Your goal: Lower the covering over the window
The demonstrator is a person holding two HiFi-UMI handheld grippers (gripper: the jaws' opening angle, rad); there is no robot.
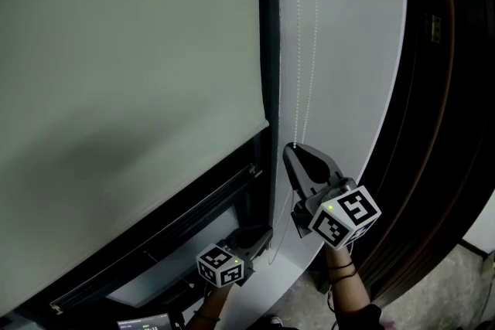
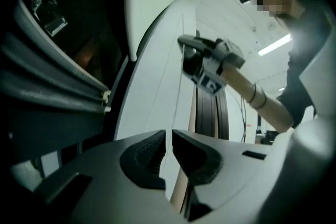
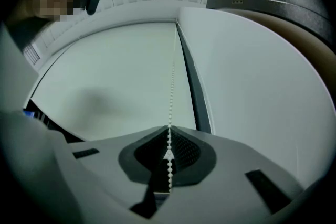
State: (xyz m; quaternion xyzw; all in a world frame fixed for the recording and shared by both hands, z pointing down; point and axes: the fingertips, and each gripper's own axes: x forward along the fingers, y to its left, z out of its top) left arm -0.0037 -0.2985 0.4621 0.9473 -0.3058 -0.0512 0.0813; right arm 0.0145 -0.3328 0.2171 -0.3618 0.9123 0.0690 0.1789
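1. Over the window, the pale roller blind (image 1: 131,73) hangs partly lowered. Its bottom edge slants across the head view, and dark glass (image 1: 193,243) shows below it.
2. Just right of the blind's dark frame (image 1: 267,35), the white bead chain (image 1: 298,50) runs down the pale wall (image 1: 356,50) in two strands.
3. The right gripper (image 1: 292,149) is raised against that wall, with its jaws pinching one strand of the chain. Its own view shows the beads passing between the pads (image 3: 181,147).
4. The left gripper (image 1: 259,237) sits lower, near the window's bottom corner. Its jaws are parted by a thin slit, and whether the chain lies in the slit cannot be told.
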